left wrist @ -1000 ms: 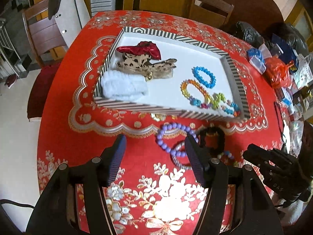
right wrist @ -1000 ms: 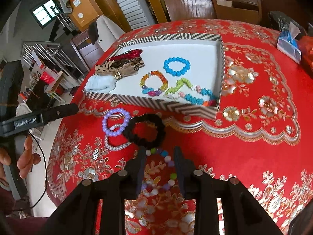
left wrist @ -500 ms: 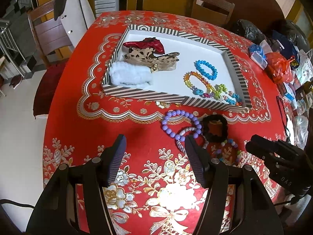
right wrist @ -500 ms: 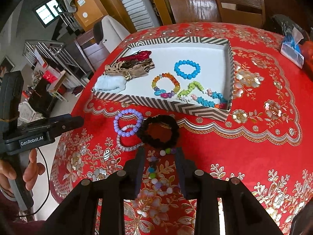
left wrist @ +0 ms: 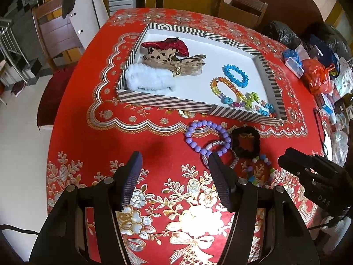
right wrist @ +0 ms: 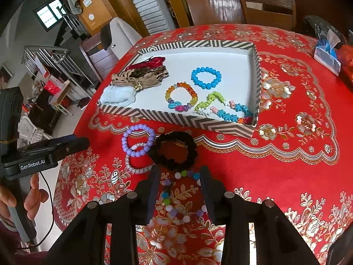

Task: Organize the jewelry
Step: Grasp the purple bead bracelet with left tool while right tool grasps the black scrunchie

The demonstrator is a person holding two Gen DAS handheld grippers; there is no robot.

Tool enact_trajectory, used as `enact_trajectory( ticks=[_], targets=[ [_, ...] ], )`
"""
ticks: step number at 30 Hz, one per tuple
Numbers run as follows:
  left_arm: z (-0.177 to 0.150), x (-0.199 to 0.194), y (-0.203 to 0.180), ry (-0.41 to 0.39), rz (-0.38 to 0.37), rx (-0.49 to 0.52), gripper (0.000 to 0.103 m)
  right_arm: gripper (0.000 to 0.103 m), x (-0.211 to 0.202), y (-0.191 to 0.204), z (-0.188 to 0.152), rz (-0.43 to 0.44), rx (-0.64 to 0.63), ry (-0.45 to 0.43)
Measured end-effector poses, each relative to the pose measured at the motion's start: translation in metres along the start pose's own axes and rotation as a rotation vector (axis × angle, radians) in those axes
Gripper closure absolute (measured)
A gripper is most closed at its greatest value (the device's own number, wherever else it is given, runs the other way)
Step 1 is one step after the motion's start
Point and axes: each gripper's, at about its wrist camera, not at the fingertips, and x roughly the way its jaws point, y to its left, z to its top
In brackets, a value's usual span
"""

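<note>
Both tongs have drawn back toward the near edge of the table over the last second; the tray and loose pieces now sit farther ahead in both views. Nothing on the cloth has shifted.

Left gripper (left wrist: 174,172): jaws wide apart, empty, hovering over bare red tablecloth (left wrist: 123,141) left of the loose pile. Right gripper (right wrist: 178,183): jaws apart, empty, straddling the pastel bead bracelet (right wrist: 176,196) from above, not closed on it.

Striped tray (right wrist: 176,118) at table centre: hair bows and white scrunchie in its left end, blue bracelet (right wrist: 206,77), amber bracelet (right wrist: 181,97) and a green-and-teal strand (right wrist: 222,108) at its right end.

Still outside, just beside the tray's near wall: purple bracelet (right wrist: 139,141), silver-white beaded band (right wrist: 138,164) overlapping it, black scrunchie (right wrist: 173,151) touching both, pastel bracelet nearest.

Judgement: roughly half sorted. The pull-back looks like a line-up on the pastel bracelet; next comes lowering and closing. Risk: snagging the black scrunchie touching its far side.
</note>
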Motion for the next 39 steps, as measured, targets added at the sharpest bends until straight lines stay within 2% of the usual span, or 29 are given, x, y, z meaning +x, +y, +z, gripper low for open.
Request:
enact_trajectory(
  ticks=[9, 16, 22, 25, 26, 27, 29, 32, 35, 39],
  targets=[
    [0.006, 0.029, 0.015, 0.083, -0.035, -0.094, 0.041, 0.068, 0.035, 0.001, 0.018, -0.064, -0.041, 0.025],
    [0.017, 0.049, -0.003, 0.089, 0.0, -0.041, 0.041, 0.069, 0.062, 0.0, 0.024, -0.113, -0.07, 0.04],
    [0.027, 0.069, -0.011, 0.103, 0.036, 0.003, 0.041, 0.085, 0.067, 0.0, 0.023, -0.12, -0.105, 0.042],
    [0.029, 0.08, -0.016, 0.117, 0.012, 0.023, 0.041, 0.091, 0.066, -0.006, 0.023, -0.1, -0.088, 0.045],
    [0.029, 0.082, -0.017, 0.125, 0.001, 0.028, 0.043, 0.092, 0.065, -0.008, 0.023, -0.094, -0.084, 0.048],
    [0.029, 0.082, -0.019, 0.099, 0.005, 0.041, 0.049, 0.093, 0.064, -0.01, 0.022, -0.089, -0.082, 0.05],
    [0.03, 0.084, -0.023, 0.082, 0.034, 0.072, 0.074, 0.093, 0.062, -0.01, 0.022, -0.08, -0.078, 0.048],
    [0.033, 0.086, -0.023, 0.078, 0.031, 0.09, 0.094, 0.093, 0.054, -0.009, 0.021, -0.057, -0.066, 0.033],
    [0.035, 0.085, -0.019, 0.111, -0.032, 0.08, 0.095, 0.093, 0.041, -0.006, 0.02, -0.043, -0.068, 0.01],
    [0.039, 0.065, -0.019, 0.081, -0.058, 0.079, 0.095, 0.093, 0.02, -0.005, 0.021, -0.025, -0.069, -0.027]
  ],
)
